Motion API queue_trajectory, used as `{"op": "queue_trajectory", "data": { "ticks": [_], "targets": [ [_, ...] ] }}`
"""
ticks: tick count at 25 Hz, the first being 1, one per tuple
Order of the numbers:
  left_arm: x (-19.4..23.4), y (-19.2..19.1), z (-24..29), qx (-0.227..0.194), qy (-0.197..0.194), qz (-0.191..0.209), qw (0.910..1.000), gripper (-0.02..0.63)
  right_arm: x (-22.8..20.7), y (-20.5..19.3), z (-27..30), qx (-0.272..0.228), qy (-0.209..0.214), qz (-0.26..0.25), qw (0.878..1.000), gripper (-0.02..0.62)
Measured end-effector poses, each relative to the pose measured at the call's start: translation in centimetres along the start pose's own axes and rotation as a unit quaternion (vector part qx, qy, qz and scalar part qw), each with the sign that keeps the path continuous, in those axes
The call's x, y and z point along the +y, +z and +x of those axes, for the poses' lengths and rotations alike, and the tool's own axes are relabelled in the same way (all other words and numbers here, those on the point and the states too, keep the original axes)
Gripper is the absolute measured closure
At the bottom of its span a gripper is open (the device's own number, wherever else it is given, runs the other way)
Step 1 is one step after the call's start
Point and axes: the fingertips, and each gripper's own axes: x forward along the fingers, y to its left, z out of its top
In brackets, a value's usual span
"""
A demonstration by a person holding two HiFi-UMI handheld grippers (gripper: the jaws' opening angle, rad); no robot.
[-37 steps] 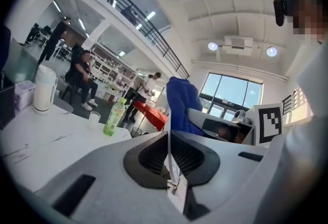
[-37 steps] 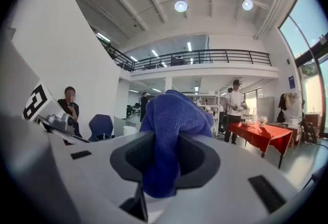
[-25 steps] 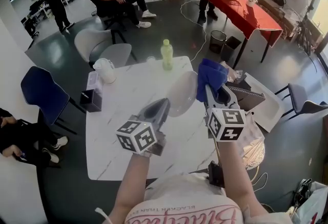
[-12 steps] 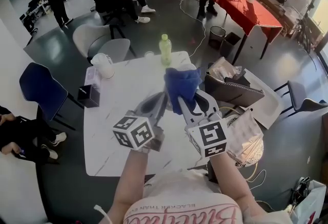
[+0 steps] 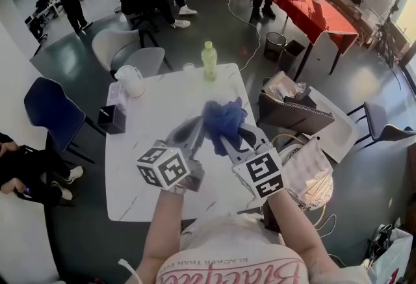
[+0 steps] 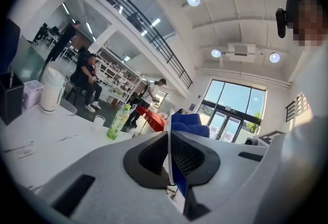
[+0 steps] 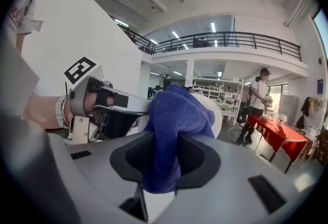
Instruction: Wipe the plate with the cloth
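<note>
My left gripper is shut on the rim of a white plate, held upright and edge-on above the table; in the left gripper view its thin edge runs between the jaws. My right gripper is shut on a bunched blue cloth. The cloth sticks out past the jaws and lies against the plate's face. In the head view the cloth hides most of the plate. The left gripper's grey body and the hand on it show just left of the cloth in the right gripper view.
The white marble table carries a green bottle, a small cup, a white jug, a tissue box and a black box. A blue chair stands left; an open bag sits right.
The right gripper has swung the blue cloth leftward and down, from beside the plate's right side to against it. The left gripper and plate have stayed in place.
</note>
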Motion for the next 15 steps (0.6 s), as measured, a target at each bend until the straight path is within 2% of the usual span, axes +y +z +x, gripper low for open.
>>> {"op": "queue_trajectory", "data": {
  "ticks": [6,12,15],
  "targets": [
    [-0.8,-0.1,-0.2,0.002,-0.012,0.006,0.9999,0.589,-4.4,-1.1,-0.5,0.01,-0.067,-0.002,0.998,0.494],
    [-1.2,-0.2,-0.6,0.004,-0.02,0.009,0.9997,0.589,-8.5,-0.8,-1.3,0.004,-0.127,0.007,0.992,0.495],
    [-1.4,-0.1,-0.7,0.005,-0.018,0.023,0.9996,0.589,-10.2,-0.3,-2.2,-0.002,-0.153,0.012,0.988,0.494]
  ]
}}
